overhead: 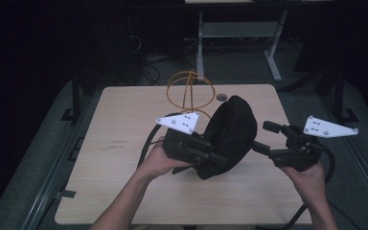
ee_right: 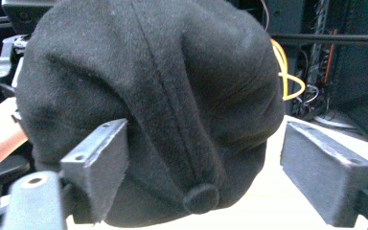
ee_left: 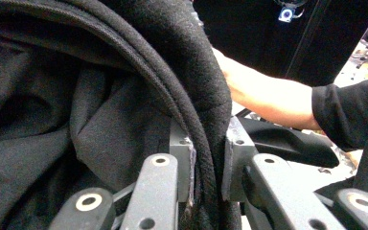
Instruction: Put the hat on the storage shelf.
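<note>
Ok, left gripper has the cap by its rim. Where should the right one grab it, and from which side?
Probably the crown near the top button, coming straight in from the right. The cap hangs with its crown facing the open right gripper, and the seam ridge there gives the pads a fold to pinch. The left gripper is shut on the rim opposite, so that side is taken.

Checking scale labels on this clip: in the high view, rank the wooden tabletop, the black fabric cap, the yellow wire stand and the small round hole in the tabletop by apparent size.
1. Light wooden tabletop
2. Black fabric cap
3. Yellow wire stand
4. Small round hole
</note>
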A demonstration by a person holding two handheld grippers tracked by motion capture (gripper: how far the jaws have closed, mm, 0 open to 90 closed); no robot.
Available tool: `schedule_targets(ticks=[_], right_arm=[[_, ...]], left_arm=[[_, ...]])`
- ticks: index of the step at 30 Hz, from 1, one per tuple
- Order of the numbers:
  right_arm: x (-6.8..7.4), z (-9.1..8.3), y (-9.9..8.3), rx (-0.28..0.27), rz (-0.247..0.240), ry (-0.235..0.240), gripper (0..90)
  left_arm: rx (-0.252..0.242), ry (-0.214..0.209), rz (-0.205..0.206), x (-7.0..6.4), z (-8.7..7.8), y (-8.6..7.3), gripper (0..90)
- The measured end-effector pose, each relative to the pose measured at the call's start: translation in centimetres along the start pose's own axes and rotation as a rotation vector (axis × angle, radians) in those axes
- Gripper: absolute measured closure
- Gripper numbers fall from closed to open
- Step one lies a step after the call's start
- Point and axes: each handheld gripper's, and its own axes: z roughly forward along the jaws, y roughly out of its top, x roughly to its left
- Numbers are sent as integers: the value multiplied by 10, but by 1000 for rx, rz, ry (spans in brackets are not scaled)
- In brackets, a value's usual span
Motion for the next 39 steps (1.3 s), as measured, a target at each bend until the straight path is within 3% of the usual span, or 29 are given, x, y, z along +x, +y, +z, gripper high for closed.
schedule_targets(ticks=[4,6,10,12,15,19,26,27,28,30,34,39], right_arm=[[2,2,1,-9,-5,-10,176],[5,5,2,-10,-30,-33,220],[6,8,1,-18,-31,-63,258],[8,10,0,-25,-27,-64,336],[10,11,-1,-24,-42,-67,384],[15,18,-1,-21,-74,-32,491],[17,22,0,-9,-60,9,654],[19,23,0,-9,-63,15,748],[19,23,0,-9,-63,15,748],[21,24,1,-9,-78,15,836],[21,24,1,-10,-69,6,850],[22,23,4,-22,-67,-22,857]], left_arm=[[-7,0,-3,0,0,0,781],[-10,1,2,0,-1,1,781],[-17,-1,3,0,-1,2,781],[-16,-5,5,0,-1,2,781],[-12,-13,5,0,1,2,781],[-5,-33,21,-2,3,2,779],[-9,-40,22,-1,3,2,778],[-12,-39,19,0,2,2,778],[-12,-39,19,0,2,2,778],[-12,-32,14,1,1,0,777],[-9,-12,3,2,-2,-2,770],[10,49,-3,3,-8,-7,724]])
